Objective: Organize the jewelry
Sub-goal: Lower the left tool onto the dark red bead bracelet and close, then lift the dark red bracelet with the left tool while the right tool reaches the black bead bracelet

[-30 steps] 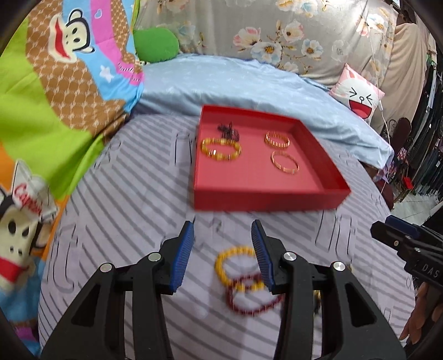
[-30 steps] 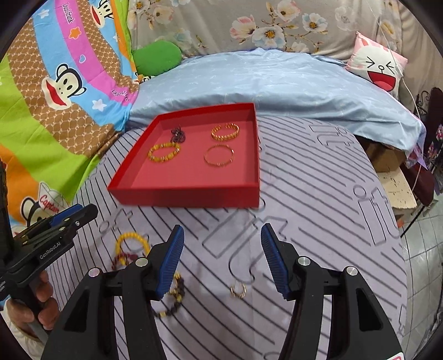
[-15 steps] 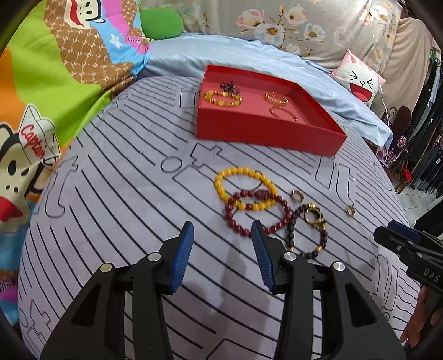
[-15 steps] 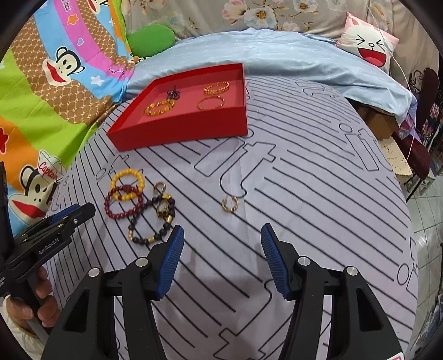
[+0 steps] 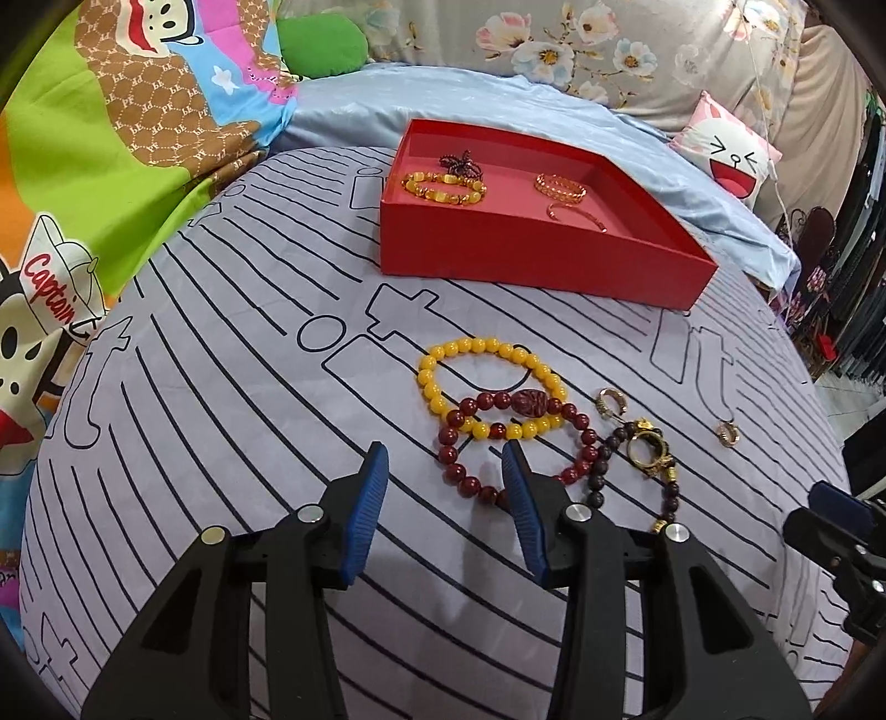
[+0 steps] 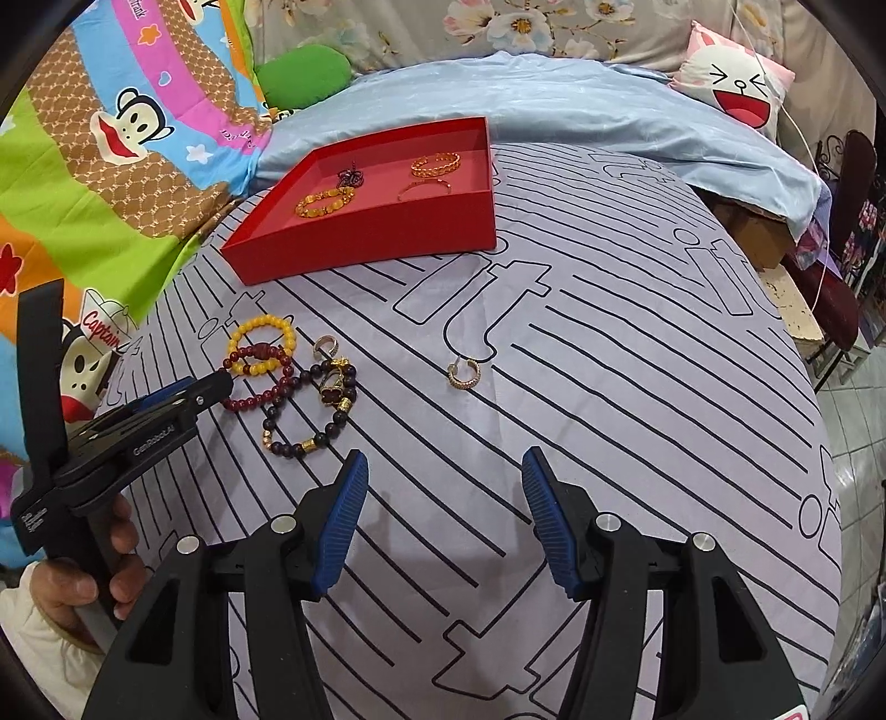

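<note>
A red tray [image 5: 531,266] [image 6: 365,249] holds several gold bracelets and a dark trinket. On the striped cloth lie a yellow bead bracelet [image 5: 437,354] [image 6: 260,322], a dark red bead bracelet [image 5: 465,476] [image 6: 255,400], a black bead bracelet with gold charms [image 5: 642,448] [image 6: 310,437] and two gold rings [image 5: 609,401] [image 6: 464,372]. My left gripper [image 5: 443,459] is open, just short of the red bracelet, its right finger over it. My right gripper [image 6: 443,465] is open and empty, below the lone ring.
The round table [image 6: 609,387] has a grey cloth with black lines. A blue quilt [image 6: 554,105], a green cushion [image 5: 321,44], a cartoon blanket [image 5: 111,166] and a smiley pillow [image 6: 736,83] lie behind. The floor drops off at right.
Both grippers have drawn back from the tray and dropped lower toward the loose jewelry. The left gripper has closed in on the bracelets. Both stay open.
</note>
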A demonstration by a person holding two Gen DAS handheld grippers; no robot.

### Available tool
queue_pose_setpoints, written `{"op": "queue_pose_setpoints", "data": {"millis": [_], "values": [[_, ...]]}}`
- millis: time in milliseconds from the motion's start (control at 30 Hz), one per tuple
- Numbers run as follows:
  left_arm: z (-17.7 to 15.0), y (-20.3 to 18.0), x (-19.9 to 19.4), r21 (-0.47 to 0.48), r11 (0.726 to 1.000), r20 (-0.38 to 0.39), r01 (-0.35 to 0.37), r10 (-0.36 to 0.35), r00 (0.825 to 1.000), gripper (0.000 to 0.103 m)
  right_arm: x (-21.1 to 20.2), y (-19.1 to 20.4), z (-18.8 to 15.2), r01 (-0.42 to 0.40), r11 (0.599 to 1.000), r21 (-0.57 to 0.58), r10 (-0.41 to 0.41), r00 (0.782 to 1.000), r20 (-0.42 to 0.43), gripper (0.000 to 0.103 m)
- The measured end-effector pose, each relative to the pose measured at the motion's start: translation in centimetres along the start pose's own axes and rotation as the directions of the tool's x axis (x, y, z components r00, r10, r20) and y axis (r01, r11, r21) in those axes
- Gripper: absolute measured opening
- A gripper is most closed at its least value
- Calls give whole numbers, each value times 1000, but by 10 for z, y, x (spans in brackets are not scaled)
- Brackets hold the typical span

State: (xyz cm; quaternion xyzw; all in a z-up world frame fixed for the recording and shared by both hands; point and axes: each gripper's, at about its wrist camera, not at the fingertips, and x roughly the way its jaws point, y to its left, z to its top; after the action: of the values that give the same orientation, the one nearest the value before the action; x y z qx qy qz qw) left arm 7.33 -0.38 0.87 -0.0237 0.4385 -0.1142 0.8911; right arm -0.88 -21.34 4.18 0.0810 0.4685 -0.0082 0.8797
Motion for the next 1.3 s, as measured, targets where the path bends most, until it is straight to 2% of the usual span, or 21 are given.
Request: {"op": "queue_pose_setpoints", "data": {"millis": [67,200,267,333,833,1300], "values": [[0,-1,4,5,1000,-7,-8,8,1000,32,0,0,0,0,1000,1,0,1000,-2,56],[-1,-3,5,23,999,6,-29,28,1000,26,2,-1,0,2,1000,3,-2,1000,-5,56],[-2,-2,5,24,999,11,-32,32,999,14,4,-1,0,5,1000,3,-5,1000,-7,56],[-4,2,3,13,1000,13,-27,27,1000,9,6,-1,0,7,1000,4,-7,1000,-7,56],[-31,10,-18,-6,1000,33,14,-14,999,9,20,-6,-2,14,1000,14,-14,1000,-12,56],[-43,-6,-44,40,997,63,72,-75,995,4,24,13,-3,-20,999,-26,20,1000,-19,56]]}}
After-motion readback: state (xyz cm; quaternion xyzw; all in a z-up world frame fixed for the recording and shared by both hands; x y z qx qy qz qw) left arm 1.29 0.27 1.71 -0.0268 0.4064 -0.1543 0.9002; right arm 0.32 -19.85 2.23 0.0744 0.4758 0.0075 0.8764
